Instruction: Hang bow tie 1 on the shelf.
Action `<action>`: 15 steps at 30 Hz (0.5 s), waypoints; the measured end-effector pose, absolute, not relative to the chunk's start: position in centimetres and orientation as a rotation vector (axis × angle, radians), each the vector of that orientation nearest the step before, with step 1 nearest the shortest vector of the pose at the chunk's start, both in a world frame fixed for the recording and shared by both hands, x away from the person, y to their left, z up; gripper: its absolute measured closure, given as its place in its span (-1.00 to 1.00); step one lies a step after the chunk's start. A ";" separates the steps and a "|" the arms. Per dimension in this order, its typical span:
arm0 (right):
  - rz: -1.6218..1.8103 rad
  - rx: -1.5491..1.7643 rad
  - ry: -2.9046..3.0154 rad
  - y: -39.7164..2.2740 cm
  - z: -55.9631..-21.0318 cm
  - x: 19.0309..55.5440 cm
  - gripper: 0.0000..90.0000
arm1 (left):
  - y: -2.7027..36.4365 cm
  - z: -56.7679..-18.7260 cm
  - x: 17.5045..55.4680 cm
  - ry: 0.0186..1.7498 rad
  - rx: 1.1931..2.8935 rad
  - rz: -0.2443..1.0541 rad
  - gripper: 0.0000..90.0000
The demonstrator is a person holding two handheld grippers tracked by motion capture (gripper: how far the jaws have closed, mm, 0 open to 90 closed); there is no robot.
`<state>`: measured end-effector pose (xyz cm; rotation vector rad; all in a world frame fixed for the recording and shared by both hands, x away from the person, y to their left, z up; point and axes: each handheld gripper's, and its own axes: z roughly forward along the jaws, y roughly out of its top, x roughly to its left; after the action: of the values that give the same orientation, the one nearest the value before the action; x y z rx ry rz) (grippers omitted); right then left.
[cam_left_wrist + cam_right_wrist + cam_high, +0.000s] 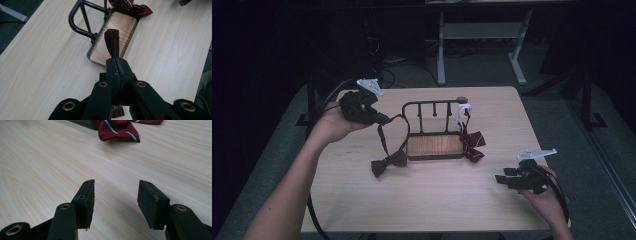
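Left gripper [117, 66] pinches dark maroon bow-tie strap [112, 45], dangling.

A: Where's open room on the desk [432, 200]?
B: The whole near half, between both hands.
A: And mid-desk?
B: The black rack [434, 131] stands there, bow ties [388, 164] lying on either side.
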<state>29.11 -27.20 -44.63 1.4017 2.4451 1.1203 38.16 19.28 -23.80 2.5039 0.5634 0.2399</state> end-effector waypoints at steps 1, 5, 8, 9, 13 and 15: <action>1.119 1.401 2.446 -27.2 -44.6 29.1 0.06 | 19.2 -23.7 38.3 0.565 2.505 0.243 0.99; 1.122 1.407 2.444 -27.2 -44.6 29.1 0.06 | 18.9 -23.6 38.8 0.575 2.507 0.247 0.99; 1.122 1.396 2.445 -27.2 -44.5 29.1 0.06 | 18.7 -23.6 39.2 0.582 2.520 0.246 0.99; 1.125 1.406 2.442 -27.2 -44.5 29.0 0.06 | 18.7 -23.6 39.3 0.584 2.523 0.246 0.99; 1.106 1.391 2.454 -27.0 -44.5 29.0 0.06 | 18.6 -23.6 39.9 0.596 2.524 0.246 0.99; 1.106 1.393 2.454 -27.0 -44.6 29.0 0.06 | 18.6 -23.6 40.0 0.608 2.522 0.247 0.99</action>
<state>29.02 -26.96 -44.56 1.3927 2.4543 1.1058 40.05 18.56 -23.61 2.5222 0.6078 0.2469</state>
